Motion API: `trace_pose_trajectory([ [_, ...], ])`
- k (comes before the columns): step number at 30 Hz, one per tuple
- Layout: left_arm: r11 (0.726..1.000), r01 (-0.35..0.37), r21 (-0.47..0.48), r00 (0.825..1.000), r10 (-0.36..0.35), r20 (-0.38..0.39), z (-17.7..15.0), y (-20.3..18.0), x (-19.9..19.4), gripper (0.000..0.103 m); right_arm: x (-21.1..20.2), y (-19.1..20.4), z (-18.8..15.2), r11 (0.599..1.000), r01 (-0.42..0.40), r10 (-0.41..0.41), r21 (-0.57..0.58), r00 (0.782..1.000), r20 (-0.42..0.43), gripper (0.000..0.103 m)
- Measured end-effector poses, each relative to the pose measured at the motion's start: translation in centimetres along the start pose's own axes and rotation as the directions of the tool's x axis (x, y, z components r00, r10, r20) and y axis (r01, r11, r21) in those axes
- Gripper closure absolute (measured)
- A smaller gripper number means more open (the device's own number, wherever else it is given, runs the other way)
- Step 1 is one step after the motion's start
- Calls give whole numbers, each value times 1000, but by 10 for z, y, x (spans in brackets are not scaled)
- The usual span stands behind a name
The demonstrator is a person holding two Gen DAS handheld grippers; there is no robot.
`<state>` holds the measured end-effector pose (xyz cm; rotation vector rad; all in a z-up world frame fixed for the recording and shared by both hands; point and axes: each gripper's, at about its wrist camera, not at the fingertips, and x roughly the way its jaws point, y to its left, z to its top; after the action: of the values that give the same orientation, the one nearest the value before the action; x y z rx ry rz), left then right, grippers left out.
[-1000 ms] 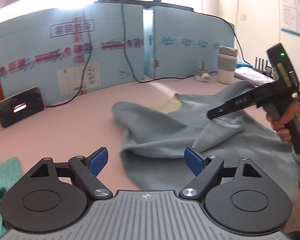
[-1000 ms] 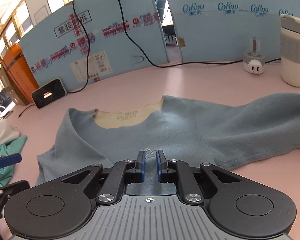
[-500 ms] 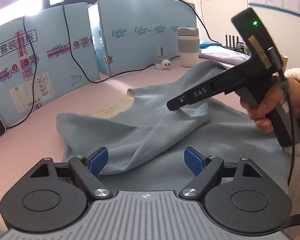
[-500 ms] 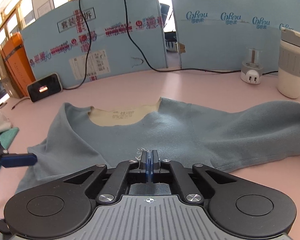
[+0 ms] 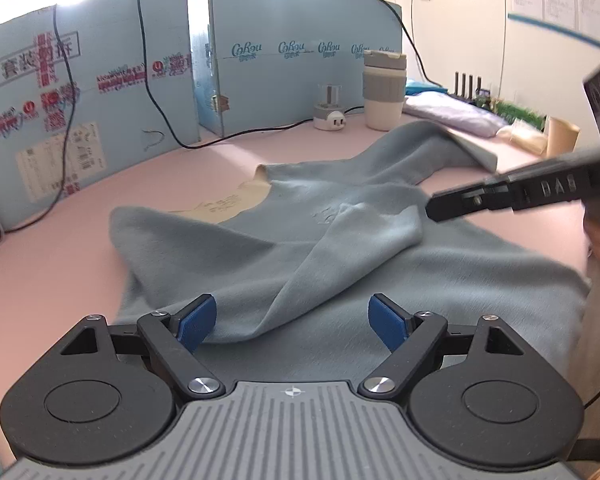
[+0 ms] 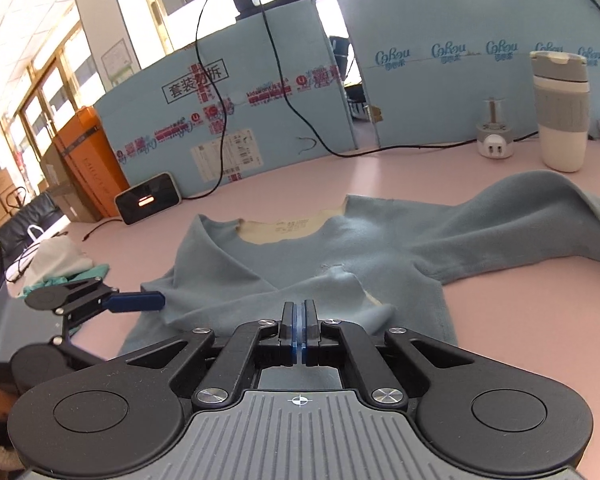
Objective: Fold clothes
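Ahead of your open left gripper (image 5: 294,320), matt black plastic, lies a soft fleecy top (image 5: 340,256) on a smooth pink table (image 5: 80,264)

"CoRou" on the blue foam board (image 6: 460,92); "DAS" on the right hand-held gripper (image 5: 430,209).

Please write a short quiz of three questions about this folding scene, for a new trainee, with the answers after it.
1. True or false: the right hand-held gripper is shut, with a sleeve of the blue sweater reaching into its closed jaws.
2. How do the jaws of the left hand-held gripper stand? A) wide open B) closed on cloth
3. Fill in: beside the white cup on the pink table stands a white ____.

Key: 1 true; 2 A; 3 plug adapter.
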<state>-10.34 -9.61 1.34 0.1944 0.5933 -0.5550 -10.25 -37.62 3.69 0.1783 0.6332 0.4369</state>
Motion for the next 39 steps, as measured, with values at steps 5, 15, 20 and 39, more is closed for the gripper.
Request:
trace_pose_trajectory([
  [5, 998, 60, -34, 998, -61, -10, 22, 2, 16, 21, -7, -2, -11, 1000, 24, -24, -13, 1000, 3, 93],
  [15, 987, 157, -31, 985, -159, -67, 60, -12, 57, 25, -16, -1, -37, 992, 82, -85, -94, 996, -21, 83],
  [20, 989, 149, -15, 984, -150, -97, 63, -26, 84, 45, -25, -6, -45, 994, 72, -73, -84, 997, -12, 83],
  [39, 952, 302, -53, 953, -303, -21, 46, -41, 32, 93, -33, -46, -69, 971, -39, 18, 238, 996, 91, 83],
])
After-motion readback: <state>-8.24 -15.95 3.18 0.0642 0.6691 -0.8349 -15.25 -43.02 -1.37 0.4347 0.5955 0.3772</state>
